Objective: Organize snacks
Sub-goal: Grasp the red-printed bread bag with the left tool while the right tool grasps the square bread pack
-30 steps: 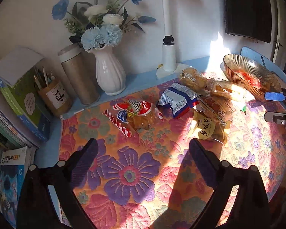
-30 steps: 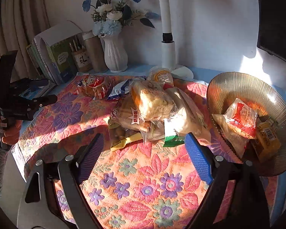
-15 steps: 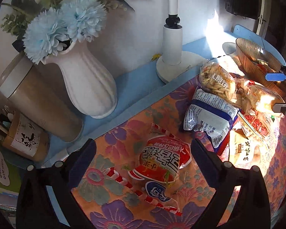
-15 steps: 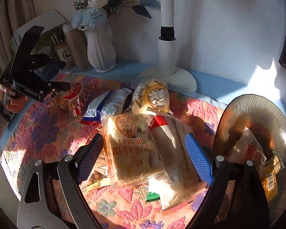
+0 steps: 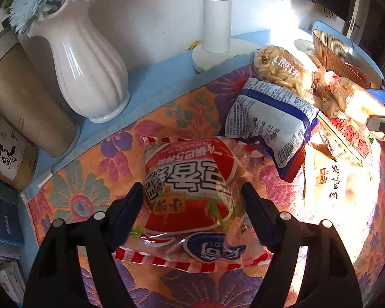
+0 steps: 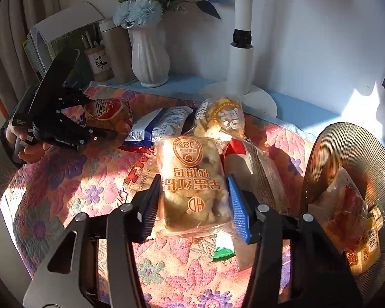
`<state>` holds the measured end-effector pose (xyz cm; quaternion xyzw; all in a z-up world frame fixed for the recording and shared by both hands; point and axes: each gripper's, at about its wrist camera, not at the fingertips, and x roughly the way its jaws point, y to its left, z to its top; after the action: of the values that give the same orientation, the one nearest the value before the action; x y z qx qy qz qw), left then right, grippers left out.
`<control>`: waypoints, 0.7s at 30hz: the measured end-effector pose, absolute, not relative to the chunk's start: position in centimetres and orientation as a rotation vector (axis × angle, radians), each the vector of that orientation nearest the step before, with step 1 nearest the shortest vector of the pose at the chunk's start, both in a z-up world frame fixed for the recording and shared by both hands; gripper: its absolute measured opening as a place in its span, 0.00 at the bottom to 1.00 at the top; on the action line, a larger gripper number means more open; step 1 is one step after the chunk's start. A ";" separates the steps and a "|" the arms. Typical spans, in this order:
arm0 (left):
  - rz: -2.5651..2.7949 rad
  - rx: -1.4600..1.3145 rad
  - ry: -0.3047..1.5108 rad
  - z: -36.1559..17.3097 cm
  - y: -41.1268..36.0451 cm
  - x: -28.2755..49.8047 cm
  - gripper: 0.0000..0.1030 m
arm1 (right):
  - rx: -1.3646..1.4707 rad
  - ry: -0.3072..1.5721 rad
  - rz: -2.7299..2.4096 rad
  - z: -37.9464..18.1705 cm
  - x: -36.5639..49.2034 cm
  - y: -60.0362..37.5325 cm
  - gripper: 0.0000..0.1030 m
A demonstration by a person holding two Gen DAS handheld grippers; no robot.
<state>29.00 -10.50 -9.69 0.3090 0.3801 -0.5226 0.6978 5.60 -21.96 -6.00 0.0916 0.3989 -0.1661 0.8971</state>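
- A floral cloth (image 6: 71, 195) covers the table near the cameras, lit by strong sun on its right part.
- A heap of snack packets lies mid-cloth; a ribbed bowl (image 6: 351, 148) at the right holds a few packets.
- Farther back a white vase (image 5: 87, 71) with blue flowers, a lamp base (image 5: 218, 54), a metal cup (image 5: 25, 97) and books stand against the pale wall.
- The left gripper (image 5: 192, 195) has just been closing; its fingers flank a red bun packet (image 5: 190, 187) lying on the cloth, the left one touching, the right one just beside it.
- The right gripper (image 6: 192, 200) has just been closing too; its blue pads press a clear bread packet (image 6: 192, 179) atop the heap.
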 end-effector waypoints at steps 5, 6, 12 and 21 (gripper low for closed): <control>-1.100 0.512 0.827 -8.7 -6.5 26.5 0.71 | 0.211 0.774 -0.340 -4.9 2.6 -20.0 0.46; -1.100 0.491 0.815 -8.2 -5.6 25.4 0.71 | 0.205 0.760 -0.340 -4.5 1.6 -19.3 0.46; -1.071 0.373 0.803 -6.8 -1.6 17.9 0.71 | 0.178 0.755 -0.414 -4.6 -4.6 -15.6 0.46; -1.043 0.319 0.823 -8.8 -0.2 9.8 0.71 | 0.271 0.859 -0.485 -10.1 -9.5 -15.1 0.44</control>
<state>9.84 -0.17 -8.79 0.1472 0.3801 -0.4820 0.7756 -9.46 -15.13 -10.05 0.1297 0.4110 -0.2323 0.8720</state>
